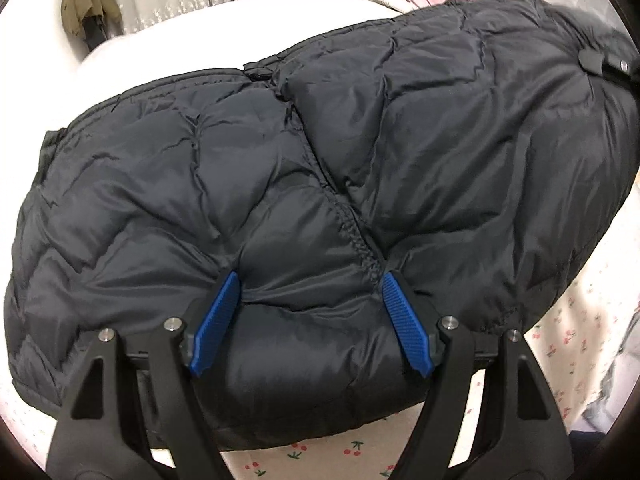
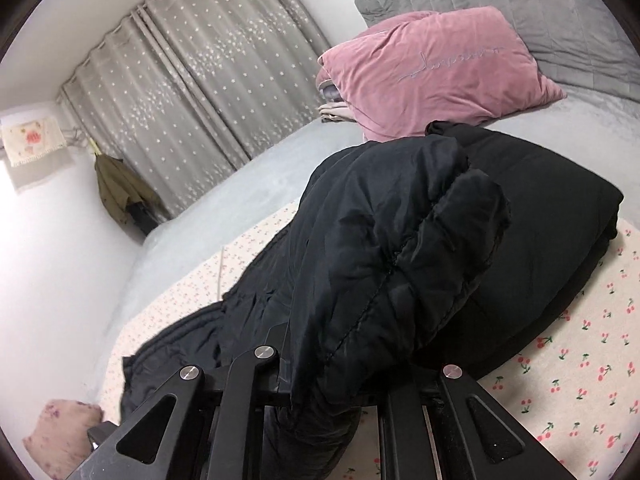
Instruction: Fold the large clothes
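The left gripper (image 1: pixel 308 324) straddles a puffy bulge of the jacket (image 1: pixel 320 160), pads spread wide. The right gripper (image 2: pixel 332 396) pinches a raised jacket fold above the bed (image 2: pixel 580 380). Risk: slick, springy fill may slip out, collapsing the fold.

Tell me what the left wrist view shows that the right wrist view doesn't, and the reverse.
Only the left wrist view: the left gripper with its blue pads pressed on a fold of the black jacket.
Only the right wrist view: the right gripper, fingertips buried, lifting a bunched part of the jacket, plus the grey quilt.
Both: the jacket, the cherry-print sheet, the pink pillow, the starred curtain.
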Demonstrator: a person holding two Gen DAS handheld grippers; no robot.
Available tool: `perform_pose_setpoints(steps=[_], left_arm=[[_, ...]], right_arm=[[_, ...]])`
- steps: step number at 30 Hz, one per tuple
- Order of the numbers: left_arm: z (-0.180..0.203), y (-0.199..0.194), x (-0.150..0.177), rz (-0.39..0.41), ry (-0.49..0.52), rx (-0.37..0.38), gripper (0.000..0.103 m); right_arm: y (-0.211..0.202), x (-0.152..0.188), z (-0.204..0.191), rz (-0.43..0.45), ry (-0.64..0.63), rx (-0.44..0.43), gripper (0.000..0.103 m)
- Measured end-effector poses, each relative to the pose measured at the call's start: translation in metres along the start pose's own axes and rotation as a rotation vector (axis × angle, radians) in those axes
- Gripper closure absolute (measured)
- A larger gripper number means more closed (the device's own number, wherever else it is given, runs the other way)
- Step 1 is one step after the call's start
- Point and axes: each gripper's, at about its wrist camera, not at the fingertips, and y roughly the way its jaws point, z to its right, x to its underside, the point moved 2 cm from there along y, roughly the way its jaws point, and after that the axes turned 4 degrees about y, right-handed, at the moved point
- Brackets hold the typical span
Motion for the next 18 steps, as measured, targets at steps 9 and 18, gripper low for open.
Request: perform_pose_setpoints(steps=[9,18], left_arm=[[-0.060,-0.040,0.002,0.109,-0.142,0.089,0.028],[-0.023,-0.001,0.011,0.017,-0.030,0.026,0.028]], right_arm=[[0.004,0.000,0.003,0.005,0.003,-0.011,0.089],[-0.008,0.010,-0.039,0.066,-0.207,-0.065,0.089]])
